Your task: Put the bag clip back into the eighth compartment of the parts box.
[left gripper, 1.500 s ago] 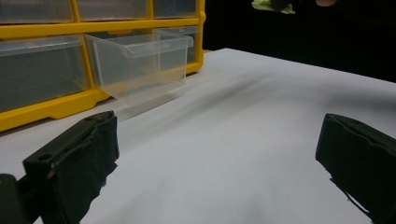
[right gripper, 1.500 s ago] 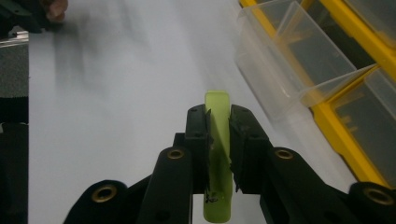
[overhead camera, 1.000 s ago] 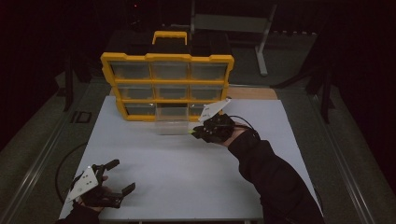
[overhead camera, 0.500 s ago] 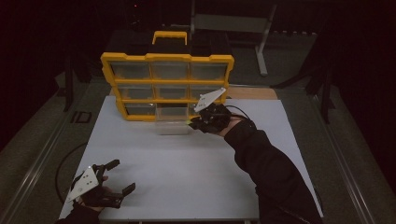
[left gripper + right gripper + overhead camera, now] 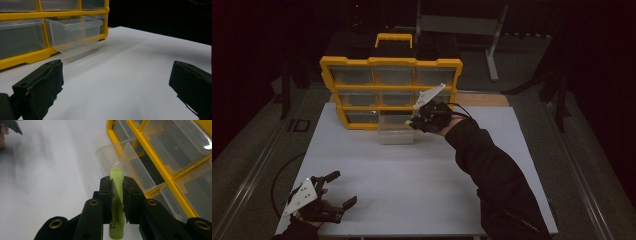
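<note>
While the left tool [image 5: 343, 189] rests wide open on the white bench [image 5: 422, 190], the right tool [image 5: 117, 185] clamps a pale green strip [image 5: 117, 195] above the pulled-out clear drawer [image 5: 396, 131] of the yellow organizer [image 5: 389, 62].

Black two-jawed claw [image 5: 117, 185], brass screws, person's dark sleeve [image 5: 492, 170].

1. The drawer cabinet [image 5: 391, 92] stands at the far edge of the desk [image 5: 422, 190], left of centre.
2. One pulled-out drawer [image 5: 396, 131] juts from the cabinet's bottom row toward the near side.
3. The right hand-held gripper [image 5: 414, 122] hangs just right of that drawer, with a flat strip [image 5: 117, 202] between its jaws.
4. The left hand-held gripper [image 5: 337, 189] sits at the desk's near left corner, well apart from the cabinet.
</note>
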Available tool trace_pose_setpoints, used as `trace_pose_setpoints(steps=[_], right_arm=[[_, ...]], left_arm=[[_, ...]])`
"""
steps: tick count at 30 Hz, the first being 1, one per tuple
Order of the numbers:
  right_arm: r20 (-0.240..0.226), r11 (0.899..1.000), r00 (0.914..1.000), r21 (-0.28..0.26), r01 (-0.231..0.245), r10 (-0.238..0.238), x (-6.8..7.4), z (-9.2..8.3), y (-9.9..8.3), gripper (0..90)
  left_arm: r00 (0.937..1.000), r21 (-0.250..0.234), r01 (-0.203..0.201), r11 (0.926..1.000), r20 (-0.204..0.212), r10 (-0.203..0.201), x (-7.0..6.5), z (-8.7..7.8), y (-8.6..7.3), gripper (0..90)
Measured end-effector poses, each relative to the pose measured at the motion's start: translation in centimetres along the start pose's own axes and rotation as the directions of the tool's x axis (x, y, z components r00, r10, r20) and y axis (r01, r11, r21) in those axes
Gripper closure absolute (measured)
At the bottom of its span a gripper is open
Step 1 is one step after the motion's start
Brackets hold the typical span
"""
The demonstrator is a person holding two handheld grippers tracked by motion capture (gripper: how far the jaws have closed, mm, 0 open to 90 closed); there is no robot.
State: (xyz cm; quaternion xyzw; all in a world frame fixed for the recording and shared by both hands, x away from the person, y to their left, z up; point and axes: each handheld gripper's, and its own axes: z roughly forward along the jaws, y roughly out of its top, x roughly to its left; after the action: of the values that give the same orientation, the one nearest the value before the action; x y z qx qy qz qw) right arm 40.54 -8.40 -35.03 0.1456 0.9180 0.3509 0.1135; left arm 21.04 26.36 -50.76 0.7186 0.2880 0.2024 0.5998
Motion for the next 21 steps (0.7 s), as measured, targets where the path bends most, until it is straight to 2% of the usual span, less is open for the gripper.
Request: trace_pose_setpoints(steps=[13,21], right_arm=[[0.001,1.0,0.9999,-0.005,-0.017,0.017,-1.5,1.1,1.3,79.0],[0.0,1.0,1.0,0.007,-0.009,0.009,-2.2,2.1,2.4,79.0]], left_arm=[[1.0,-0.002,0.002,1.0,0.0,-0.002,0.0,0.0,0.0,0.4],[1.0,-0.008,0.007,0.9999,-0.001,-0.007,0.0,-0.1,0.0,0.4]])
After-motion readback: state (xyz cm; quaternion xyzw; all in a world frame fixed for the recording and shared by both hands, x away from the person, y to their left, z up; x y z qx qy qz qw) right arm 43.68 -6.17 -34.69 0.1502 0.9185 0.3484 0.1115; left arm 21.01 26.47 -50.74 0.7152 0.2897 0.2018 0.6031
